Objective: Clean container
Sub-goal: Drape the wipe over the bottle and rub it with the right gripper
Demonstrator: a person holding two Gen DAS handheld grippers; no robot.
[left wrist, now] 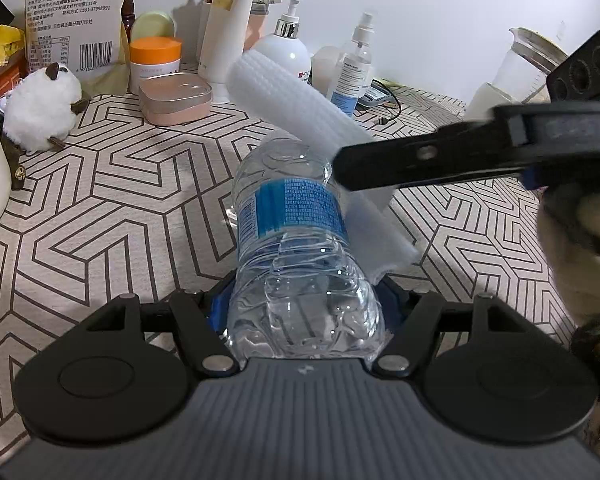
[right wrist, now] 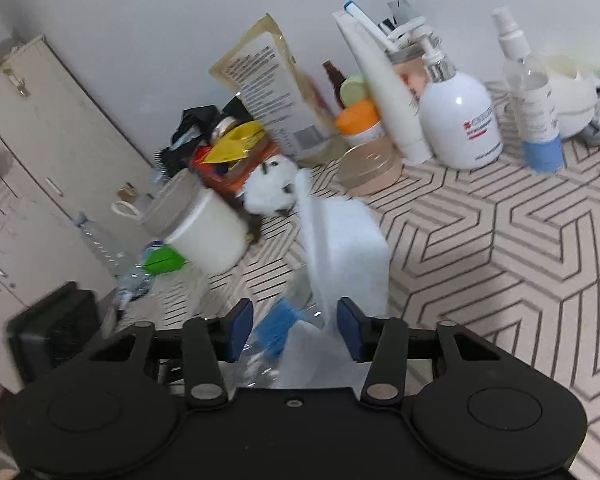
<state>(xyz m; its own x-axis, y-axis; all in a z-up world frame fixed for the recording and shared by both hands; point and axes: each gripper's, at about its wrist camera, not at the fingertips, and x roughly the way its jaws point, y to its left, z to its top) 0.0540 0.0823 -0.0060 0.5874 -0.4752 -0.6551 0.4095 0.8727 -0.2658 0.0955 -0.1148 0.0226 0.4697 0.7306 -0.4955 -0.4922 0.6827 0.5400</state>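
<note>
A clear plastic water bottle with a blue label lies between the fingers of my left gripper, which is shut on it and holds it above the patterned table. A white cleaning cloth drapes over the bottle's right side. My right gripper comes in from the right in the left wrist view, with the cloth between its blue pads. The pads stand apart with a gap on the left side. The bottle's label shows blurred just below.
The back of the table is crowded: a white pump bottle, a spray bottle, an orange-lidded jar, a pink tin, a fluffy white toy, a snack bag and a glass jug. A white cup stands left.
</note>
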